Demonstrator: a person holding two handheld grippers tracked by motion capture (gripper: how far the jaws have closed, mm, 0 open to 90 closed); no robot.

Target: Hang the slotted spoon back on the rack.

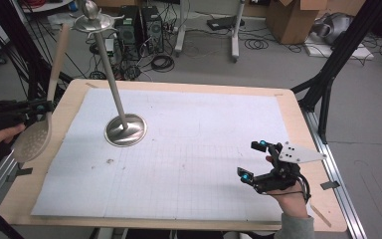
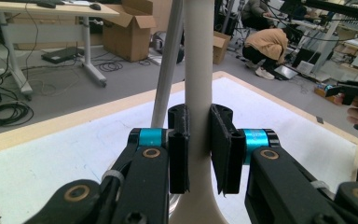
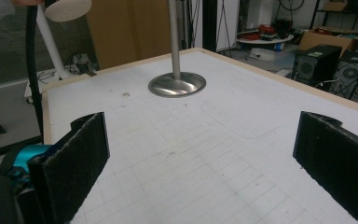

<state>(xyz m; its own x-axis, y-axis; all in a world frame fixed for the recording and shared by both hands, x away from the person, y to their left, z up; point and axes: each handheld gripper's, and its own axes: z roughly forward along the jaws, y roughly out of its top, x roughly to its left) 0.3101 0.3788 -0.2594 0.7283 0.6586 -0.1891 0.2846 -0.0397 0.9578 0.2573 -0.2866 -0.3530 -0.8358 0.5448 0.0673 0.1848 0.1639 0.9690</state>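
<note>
Fingers of left gripper (image 2: 198,149): pinched on the beige handle of a slotted spoon (image 1: 34,139), held upright off the surface's (image 1: 298,124) left edge, bowl downward. Fingers of right gripper (image 1: 252,160): spread wide, holding nothing, above the white mat (image 1: 189,149). Steel stand (image 1: 124,130): upright on mat, well apart from both.

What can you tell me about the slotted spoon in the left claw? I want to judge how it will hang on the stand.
The slotted spoon is a beige skimmer that looks like plastic or wood, with a round, flat bowl full of small holes and a long, plain handle. It hangs off the table's left edge, tilted, bowl low and handle rising up and back. The left claw is shut on the handle just above where it flares into the bowl. Nothing else touches it; the metal stand is apart from it.
</note>
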